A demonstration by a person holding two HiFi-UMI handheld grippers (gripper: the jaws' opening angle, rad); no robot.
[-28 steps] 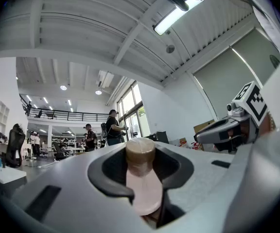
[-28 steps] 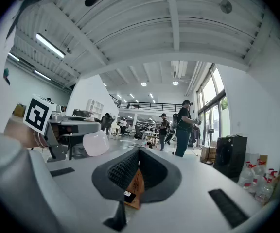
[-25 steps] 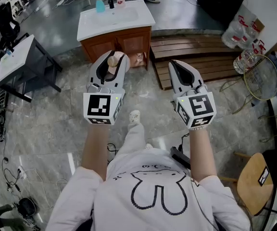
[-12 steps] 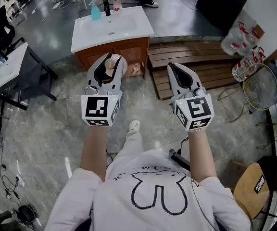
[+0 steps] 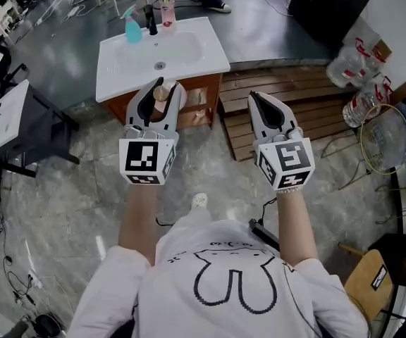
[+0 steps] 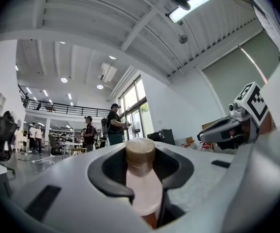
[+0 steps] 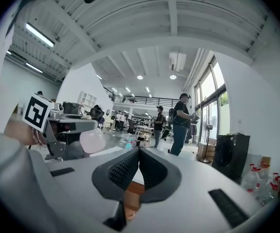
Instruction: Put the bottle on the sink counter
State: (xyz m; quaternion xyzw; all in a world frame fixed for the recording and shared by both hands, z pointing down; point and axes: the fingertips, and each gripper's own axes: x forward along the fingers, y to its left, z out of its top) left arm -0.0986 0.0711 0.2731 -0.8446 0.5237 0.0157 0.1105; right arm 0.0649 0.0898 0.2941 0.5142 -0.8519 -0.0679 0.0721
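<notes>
Head view: white sink counter (image 5: pixel 213 55), three bottles (image 5: pixel 151 20) lined along its back edge; bottle (image 5: pixel 162 94) clamped in left gripper (image 5: pixel 165 84), apparently just short of the counter's front edge; right gripper (image 5: pixel 254 96) jaws pressed together | Left gripper view: rounded tan cap and pale pink body seen, base cut off | Right gripper view: ribbed pads (image 7: pixel 124 170) met, nothing gripped

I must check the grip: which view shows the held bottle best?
Left gripper view: the bottle sits centred between the jaws. Head view shows its cap only; right gripper view, a pink part.
</notes>
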